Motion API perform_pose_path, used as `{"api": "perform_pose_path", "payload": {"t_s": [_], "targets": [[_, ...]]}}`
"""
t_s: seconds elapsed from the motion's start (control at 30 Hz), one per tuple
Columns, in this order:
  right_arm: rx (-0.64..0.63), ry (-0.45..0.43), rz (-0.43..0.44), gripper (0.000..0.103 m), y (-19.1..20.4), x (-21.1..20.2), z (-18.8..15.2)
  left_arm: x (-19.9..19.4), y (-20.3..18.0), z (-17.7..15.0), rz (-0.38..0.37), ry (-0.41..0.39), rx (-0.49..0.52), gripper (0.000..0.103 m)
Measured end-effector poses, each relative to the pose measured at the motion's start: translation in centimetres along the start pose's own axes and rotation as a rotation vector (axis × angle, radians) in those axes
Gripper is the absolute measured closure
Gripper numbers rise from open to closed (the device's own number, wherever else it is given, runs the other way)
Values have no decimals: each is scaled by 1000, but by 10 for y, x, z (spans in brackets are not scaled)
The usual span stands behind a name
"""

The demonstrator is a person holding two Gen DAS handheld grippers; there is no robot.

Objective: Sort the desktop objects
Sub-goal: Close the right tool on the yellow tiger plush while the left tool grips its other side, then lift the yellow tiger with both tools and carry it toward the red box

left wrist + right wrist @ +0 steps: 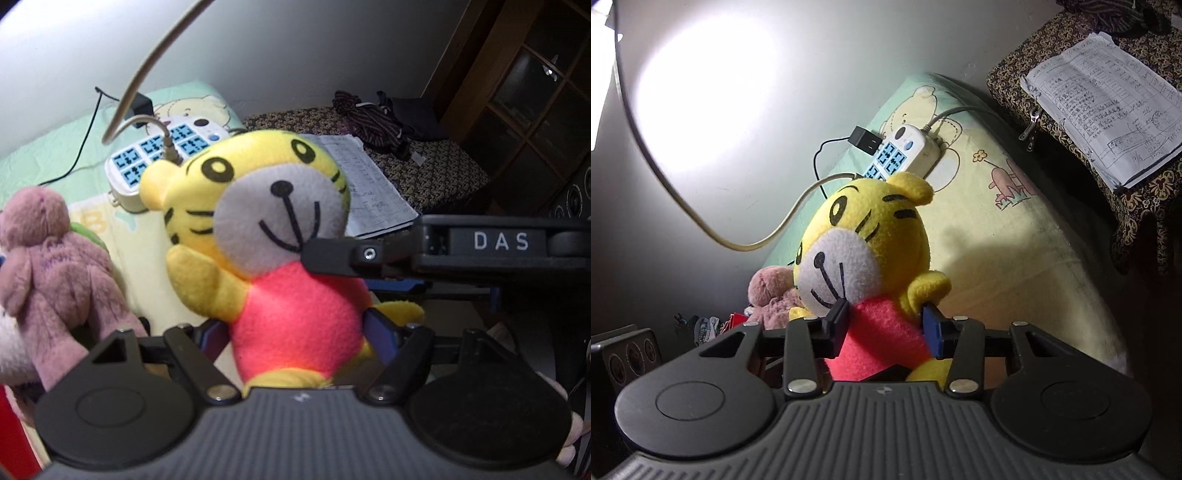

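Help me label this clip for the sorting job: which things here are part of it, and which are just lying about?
Part of the job:
- tiger toy, clamped by both the left gripper and the right gripper
- pink plush toy, likely next

Just lying about:
- power strip with its charger
- sheets of paper
- patterned cushion
- clothes

Harsh lamp glare on wall (701,99), dim fisheye edges.
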State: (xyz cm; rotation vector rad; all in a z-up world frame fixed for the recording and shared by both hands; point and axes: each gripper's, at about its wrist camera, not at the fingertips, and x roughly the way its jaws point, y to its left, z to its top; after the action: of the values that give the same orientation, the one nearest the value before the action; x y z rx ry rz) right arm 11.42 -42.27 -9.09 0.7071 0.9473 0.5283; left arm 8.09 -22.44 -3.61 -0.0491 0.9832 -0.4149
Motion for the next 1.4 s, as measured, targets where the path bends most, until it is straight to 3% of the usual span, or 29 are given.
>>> {"api": "perform_pose_path", "payload": {"t_s": [0.23,0.6,1.07,1.4], "targets": [[-77,-56,1,58,44,-26,-33,-55,6,-24,-10,-78,21,27],[-142,-32,57,58,132,-1,-105,-154,83,-71,69,-188,-6,27],[-328,46,195,58,285,111,-166,-261,228,-113,298,-306,-155,27],[-325,177,294,58,337,213,-191,-274,320,-133,453,-269,-247,27]]}}
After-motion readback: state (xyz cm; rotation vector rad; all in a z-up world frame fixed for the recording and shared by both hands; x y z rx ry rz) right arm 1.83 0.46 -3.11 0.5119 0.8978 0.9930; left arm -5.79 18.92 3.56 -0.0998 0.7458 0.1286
